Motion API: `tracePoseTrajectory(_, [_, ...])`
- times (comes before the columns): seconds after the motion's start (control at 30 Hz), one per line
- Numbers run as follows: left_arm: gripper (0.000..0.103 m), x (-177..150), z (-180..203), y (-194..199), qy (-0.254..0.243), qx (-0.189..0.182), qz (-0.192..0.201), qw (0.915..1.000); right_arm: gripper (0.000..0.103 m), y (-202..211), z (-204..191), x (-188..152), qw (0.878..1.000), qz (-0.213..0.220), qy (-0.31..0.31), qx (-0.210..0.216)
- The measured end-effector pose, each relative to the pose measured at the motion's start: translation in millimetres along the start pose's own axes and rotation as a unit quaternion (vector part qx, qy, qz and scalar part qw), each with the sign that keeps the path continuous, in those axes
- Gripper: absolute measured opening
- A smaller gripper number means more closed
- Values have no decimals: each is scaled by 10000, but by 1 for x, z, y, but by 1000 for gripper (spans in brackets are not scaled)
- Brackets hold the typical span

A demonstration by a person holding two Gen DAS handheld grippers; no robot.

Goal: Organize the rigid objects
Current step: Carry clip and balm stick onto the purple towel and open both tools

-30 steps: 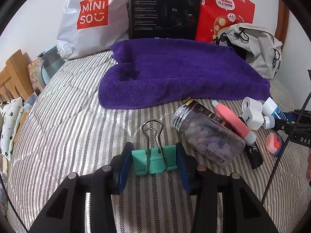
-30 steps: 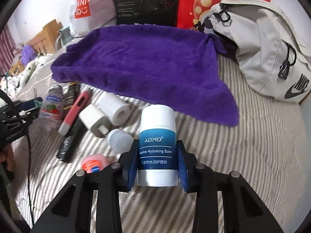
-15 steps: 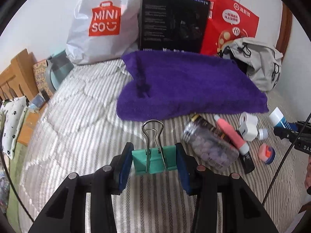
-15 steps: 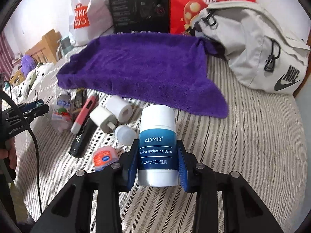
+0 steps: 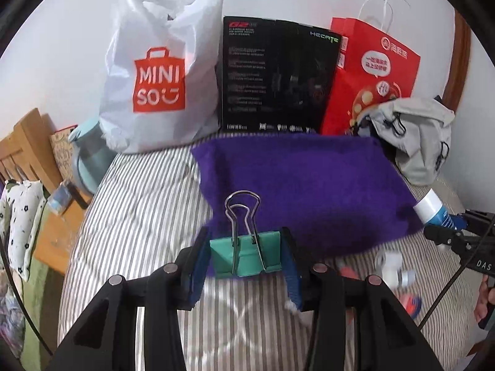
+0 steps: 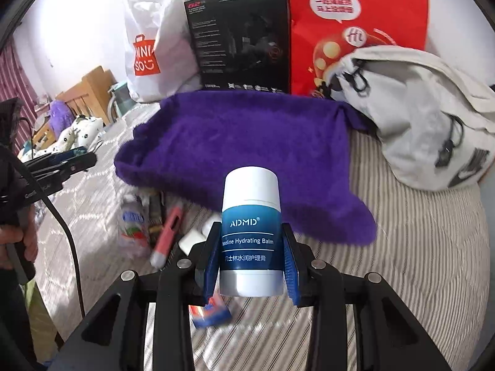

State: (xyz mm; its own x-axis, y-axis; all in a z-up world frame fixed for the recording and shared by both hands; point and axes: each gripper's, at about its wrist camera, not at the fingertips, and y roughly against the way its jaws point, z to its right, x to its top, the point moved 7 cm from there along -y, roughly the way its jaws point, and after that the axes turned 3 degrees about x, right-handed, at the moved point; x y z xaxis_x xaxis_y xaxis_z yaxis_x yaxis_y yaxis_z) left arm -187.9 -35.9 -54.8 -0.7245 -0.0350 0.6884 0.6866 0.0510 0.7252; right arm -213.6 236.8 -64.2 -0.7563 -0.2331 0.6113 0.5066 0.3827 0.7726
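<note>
Nearest to us, our left gripper (image 5: 246, 261) is clenched on a green binder clip (image 5: 245, 258), blue pads pressing both sides, wire handles standing up. Our right gripper (image 6: 251, 261) grips an ADMD balm stick (image 6: 251, 233), upright, white cap on top. Both are held above the striped bed cover (image 6: 417, 247), not touching it.

Under and to the left of the balm, in the right wrist view, some items lie on the cover, all blurred: a small red-blue tin (image 6: 210, 312), a pink pen-like thing (image 6: 167, 236), a clear bottle (image 6: 133, 232), white pieces w/ unclear shape.

Behind them the purple towel (image 6: 241, 148) is spread flat. At its right edge sits a grey backpack (image 6: 417, 123). Farthest, against the wall: white MINISO bag (image 5: 161, 83), black box (image 5: 275, 77), red paper bag (image 5: 374, 74)
</note>
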Motion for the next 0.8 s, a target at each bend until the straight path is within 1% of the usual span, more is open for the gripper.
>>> tracePoseTrajectory(0.17, [41,35,5,-26,-15,-73,32,10000,36,-20,6,30,9999,-39,-59,75])
tracePoseTrajectory(0.3, [41,55,9,-56,33,-130,-58,9999,36,-46,15,57,9998,-108,-90,102])
tracePoseTrajectory(0.4, [41,65,12,-78,53,-142,-111,9998,36,-71,26,78,9998,-180,-67,35])
tracePoseTrajectory(0.57, [41,71,18,-112,91,-194,-284,9994,36,-110,44,101,9993,-376,-36,-32])
tracePoseTrajectory(0.8, [41,74,24,-139,48,-209,-410,9989,36,-152,60,113,9972,-706,96,-233])
